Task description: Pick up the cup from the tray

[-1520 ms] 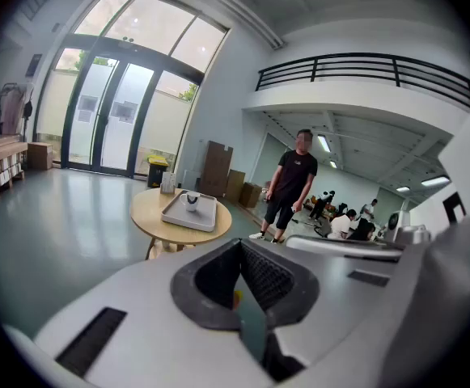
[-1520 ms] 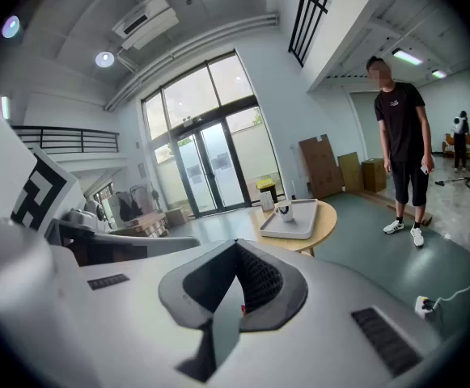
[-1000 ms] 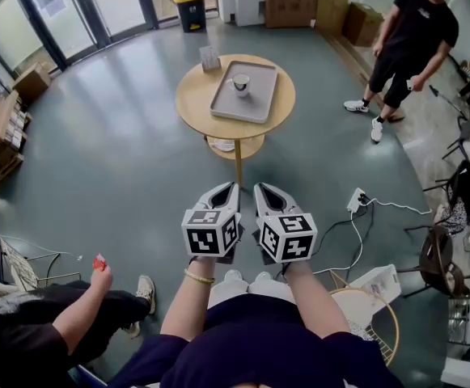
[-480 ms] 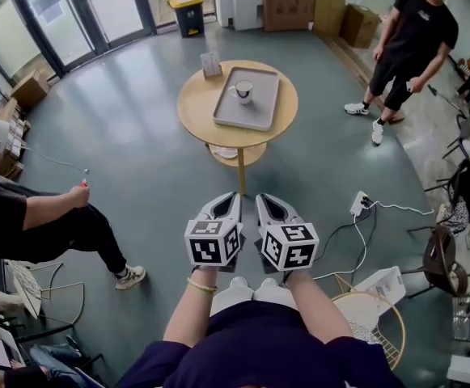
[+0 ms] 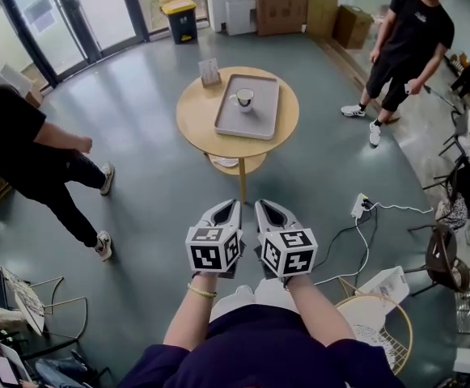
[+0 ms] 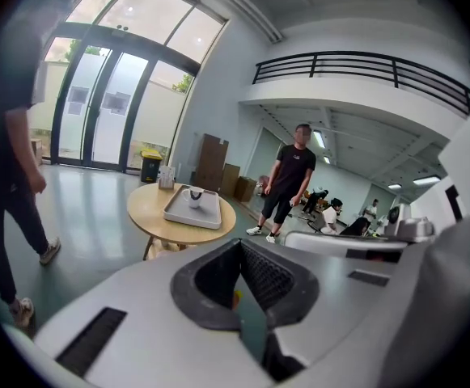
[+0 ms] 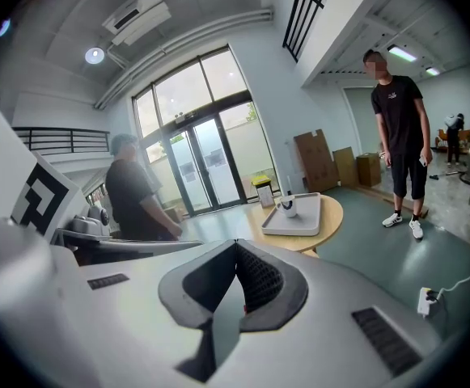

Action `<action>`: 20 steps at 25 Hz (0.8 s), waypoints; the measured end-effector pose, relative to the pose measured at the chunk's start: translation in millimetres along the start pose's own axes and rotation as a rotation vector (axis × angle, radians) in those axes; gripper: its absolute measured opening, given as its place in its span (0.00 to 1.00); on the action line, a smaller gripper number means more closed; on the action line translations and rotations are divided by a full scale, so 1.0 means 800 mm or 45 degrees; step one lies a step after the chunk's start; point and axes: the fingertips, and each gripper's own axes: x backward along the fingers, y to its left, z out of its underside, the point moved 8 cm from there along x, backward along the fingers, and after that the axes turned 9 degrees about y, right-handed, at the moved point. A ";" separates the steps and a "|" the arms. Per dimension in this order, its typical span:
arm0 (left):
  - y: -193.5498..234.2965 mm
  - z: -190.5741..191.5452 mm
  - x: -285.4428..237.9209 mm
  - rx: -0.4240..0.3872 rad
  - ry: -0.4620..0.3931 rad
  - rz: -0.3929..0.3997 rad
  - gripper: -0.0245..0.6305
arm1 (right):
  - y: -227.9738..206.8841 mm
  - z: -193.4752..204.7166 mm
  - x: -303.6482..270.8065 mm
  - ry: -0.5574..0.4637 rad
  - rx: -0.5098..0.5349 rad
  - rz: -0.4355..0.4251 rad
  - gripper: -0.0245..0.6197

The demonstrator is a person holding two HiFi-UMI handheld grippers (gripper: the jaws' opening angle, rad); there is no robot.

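Observation:
A white cup [image 5: 243, 99] stands upright on a grey tray [image 5: 255, 120] on a round wooden table [image 5: 194, 111], well ahead of me. My left gripper [image 5: 230, 206] and right gripper [image 5: 261, 205] are held side by side close to my body, far short of the table. Both are shut with nothing between their jaws. In the left gripper view the cup [image 6: 194, 198] and tray [image 6: 208, 215] lie beyond the closed tips of the left gripper [image 6: 239, 243]. In the right gripper view the cup [image 7: 289, 206] and tray [image 7: 299, 221] show past the right gripper [image 7: 236, 243].
A person in black [image 5: 24, 144] walks at the left. Another person [image 5: 404, 47] stands at the back right. A card stand [image 5: 209, 72] sits on the table. A power strip [image 5: 358, 206] with cables, a wire stool [image 5: 376, 322] and a chair [image 5: 441, 257] lie to the right.
The person at the left has stood up and walked further left and back. The table sits slightly lower in the head view. Both grippers stay shut together.

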 end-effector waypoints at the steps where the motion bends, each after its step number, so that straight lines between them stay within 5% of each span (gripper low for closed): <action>1: 0.004 -0.001 -0.002 0.004 0.000 -0.001 0.05 | 0.001 -0.001 -0.004 0.005 0.005 -0.003 0.05; 12: 0.046 -0.046 -0.062 0.044 -0.023 -0.032 0.05 | -0.035 -0.042 -0.077 0.026 0.019 -0.044 0.05; 20: 0.071 -0.122 -0.146 0.015 -0.046 -0.073 0.05 | -0.100 -0.117 -0.155 0.007 0.049 -0.062 0.05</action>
